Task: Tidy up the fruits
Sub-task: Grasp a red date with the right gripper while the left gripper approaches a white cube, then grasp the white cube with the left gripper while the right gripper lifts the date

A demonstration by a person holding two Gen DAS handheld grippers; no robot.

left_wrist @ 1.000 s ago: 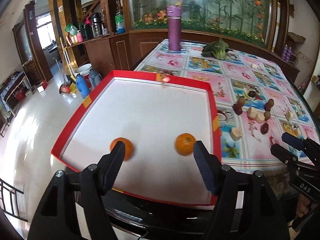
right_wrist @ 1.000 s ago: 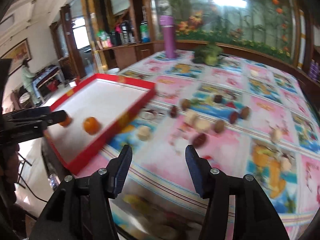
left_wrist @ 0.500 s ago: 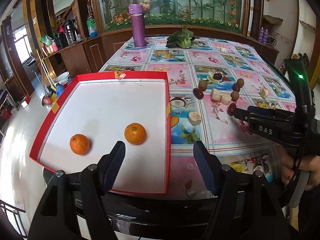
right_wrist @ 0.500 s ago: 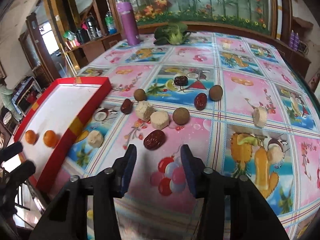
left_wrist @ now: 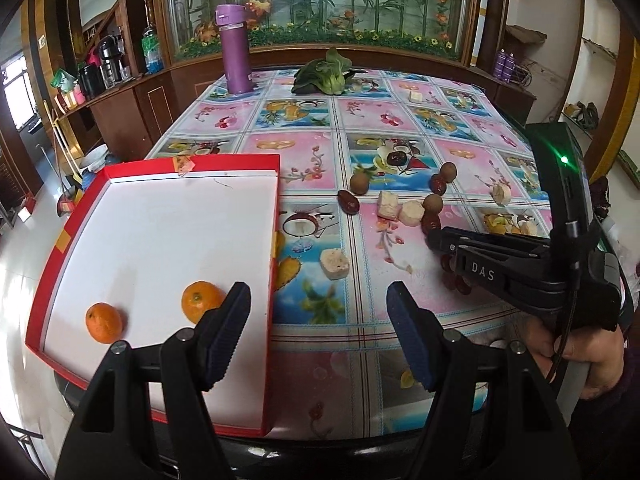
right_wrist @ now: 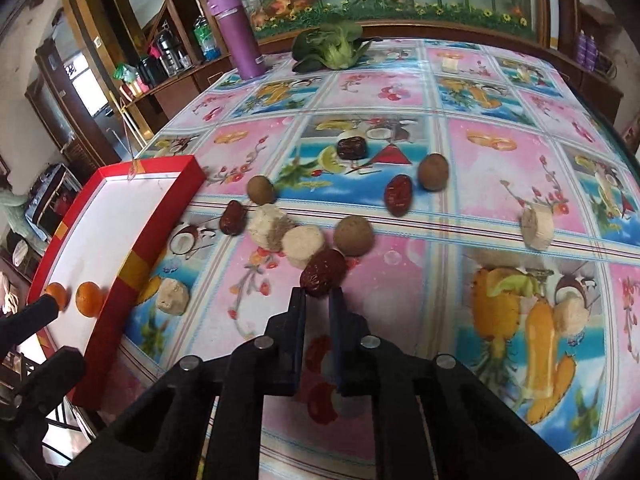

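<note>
A wood-panelled room with a long glass-fronted display of painted bamboo and flowers (left_wrist: 320, 4) runs behind the desk (right_wrist: 500, 128), whose glossy oilcloth is printed in pink and blue fruit squares. That slick cover probably lets round fruit roll, which would explain why the shallow red-rimmed cardboard tray with a white floor (left_wrist: 160, 232) sits at the desk's left edge as the collecting place; its raised rim keeps things in.

Two small orange mandarins (left_wrist: 105, 322) already lie near the tray's front edge, a little apart. At the far end stand a tall purple insulated flask (left_wrist: 234, 54) and a bunch of dark green leafy vegetable (left_wrist: 324, 74), well clear of the work.

Loose on the cloth, right of the tray, is a scatter of wrinkled dark red dates, round brown longans (right_wrist: 354, 236) and pale cut banana chunks (right_wrist: 303, 242).

The left hand-held gripper (left_wrist: 318, 332) hovers over the tray's right rim with jaws wide apart and nothing between them. The right hand-held gripper (right_wrist: 318, 294) has its jaws nearly together, pinching the near end of one dark red date (right_wrist: 324, 272) that rests just beside a banana chunk and a longan, apparently the next piece for the tray.
</note>
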